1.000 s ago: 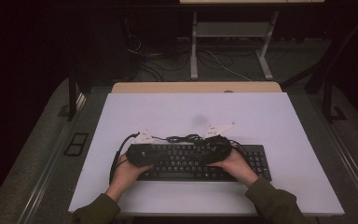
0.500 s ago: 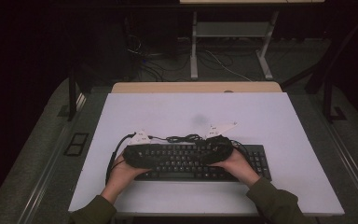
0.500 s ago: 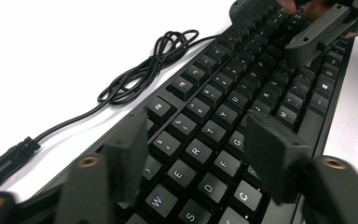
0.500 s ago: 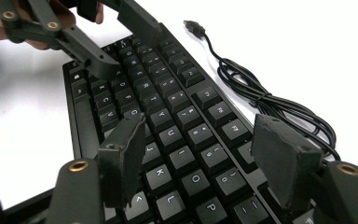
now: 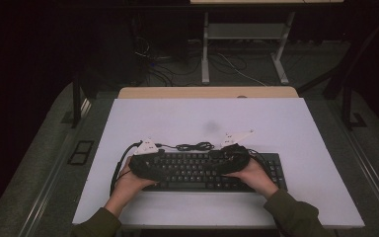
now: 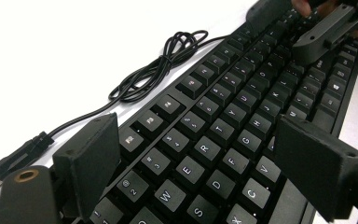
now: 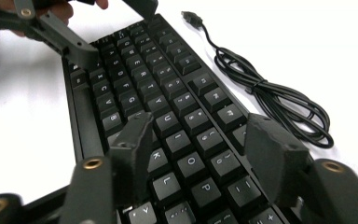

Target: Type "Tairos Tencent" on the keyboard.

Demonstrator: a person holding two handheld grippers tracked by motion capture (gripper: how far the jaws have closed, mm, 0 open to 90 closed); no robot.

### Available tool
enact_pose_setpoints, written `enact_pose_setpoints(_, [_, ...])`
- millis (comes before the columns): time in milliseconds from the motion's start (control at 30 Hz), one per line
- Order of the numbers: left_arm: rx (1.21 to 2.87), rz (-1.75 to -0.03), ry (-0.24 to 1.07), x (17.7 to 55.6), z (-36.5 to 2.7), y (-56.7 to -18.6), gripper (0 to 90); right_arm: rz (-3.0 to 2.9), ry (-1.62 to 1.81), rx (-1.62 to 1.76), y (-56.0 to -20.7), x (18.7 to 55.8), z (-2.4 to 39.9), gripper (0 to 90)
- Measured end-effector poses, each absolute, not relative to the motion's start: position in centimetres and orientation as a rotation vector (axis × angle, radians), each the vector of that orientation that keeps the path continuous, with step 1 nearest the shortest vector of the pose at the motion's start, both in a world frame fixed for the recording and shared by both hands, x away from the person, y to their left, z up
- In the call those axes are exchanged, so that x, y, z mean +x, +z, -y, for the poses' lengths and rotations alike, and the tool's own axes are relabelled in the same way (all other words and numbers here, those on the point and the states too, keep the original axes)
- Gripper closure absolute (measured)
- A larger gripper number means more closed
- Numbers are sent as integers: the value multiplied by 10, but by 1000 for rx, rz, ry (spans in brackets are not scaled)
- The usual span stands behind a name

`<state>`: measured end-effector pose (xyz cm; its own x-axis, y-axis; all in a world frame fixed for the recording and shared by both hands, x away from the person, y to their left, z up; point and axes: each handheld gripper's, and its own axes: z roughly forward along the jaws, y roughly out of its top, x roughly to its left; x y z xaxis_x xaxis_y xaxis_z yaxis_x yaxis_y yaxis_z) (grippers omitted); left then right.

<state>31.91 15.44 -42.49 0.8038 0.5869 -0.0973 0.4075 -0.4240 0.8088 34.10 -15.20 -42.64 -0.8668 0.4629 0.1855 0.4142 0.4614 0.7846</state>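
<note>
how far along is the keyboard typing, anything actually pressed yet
The keyboard lies flat on the white table, its cable coiled behind it and unplugged. Both grippers hover over the keys: the left gripper, just opening, above the W-to-V area, the right gripper, just narrowing, near K, O and P. No key looks pressed, so any typing remains.

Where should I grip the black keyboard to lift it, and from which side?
Grip the keyboard at its two short ends, one claw coming in from each side. It lies flat and long, so holding both ends should keep it level. Avoid the coiled cable behind it.
</note>
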Motion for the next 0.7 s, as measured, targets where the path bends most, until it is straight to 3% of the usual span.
enact_pose_setpoints(300, [2066,-742,267,319,-155,-425,128,-2666,1369,783,-428,341,154,644])
enact_pose_setpoints(700, [2073,-757,268,319,-154,-426,34,-2651,1363,765,-426,339,155,890])
